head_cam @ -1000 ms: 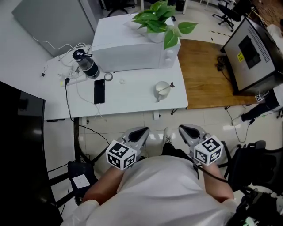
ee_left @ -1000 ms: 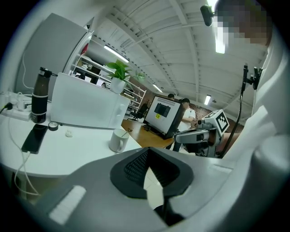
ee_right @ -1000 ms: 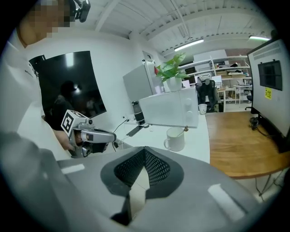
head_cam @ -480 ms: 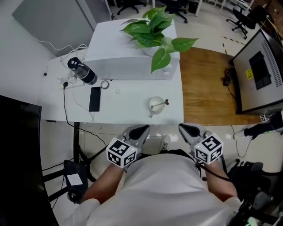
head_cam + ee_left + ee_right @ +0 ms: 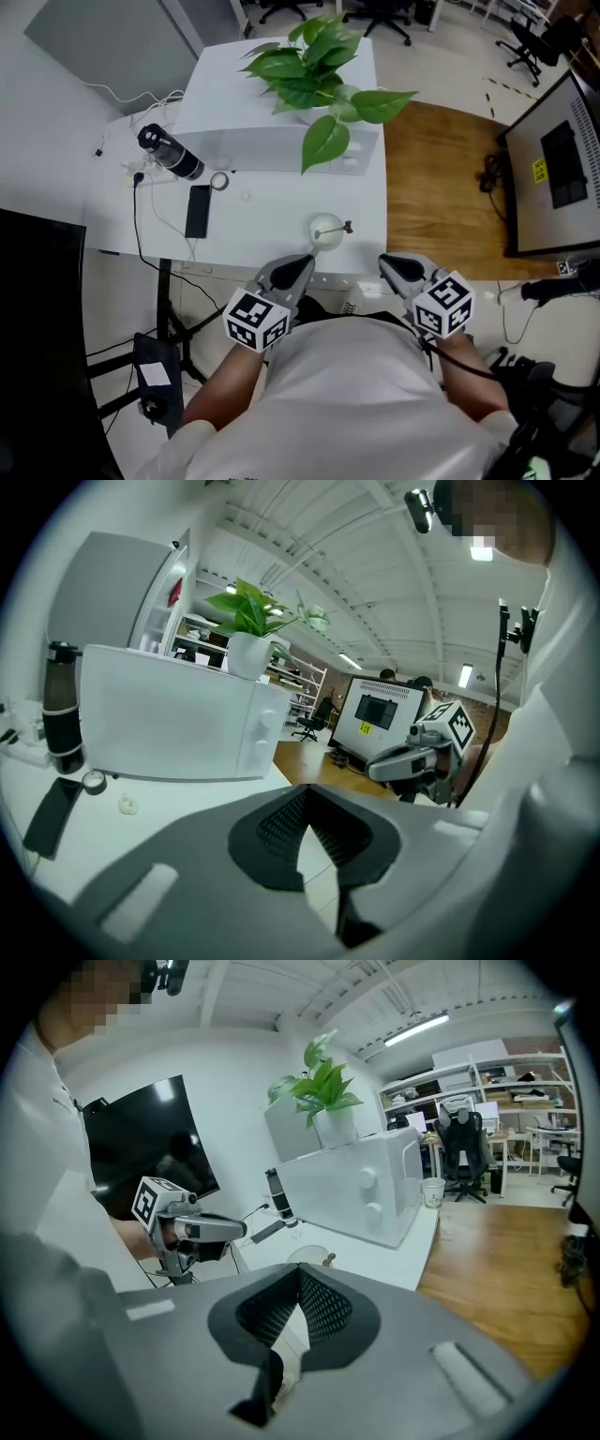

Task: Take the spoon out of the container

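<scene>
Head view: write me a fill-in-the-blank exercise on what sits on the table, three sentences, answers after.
1. The green leafy plant stands on top of the boxy white ___.
2. The small round white container holds a ___.
3. In the head view, the flat black phone lies on the white table to the ___ of that container.
Missing words: microwave; spoon; left.
</scene>
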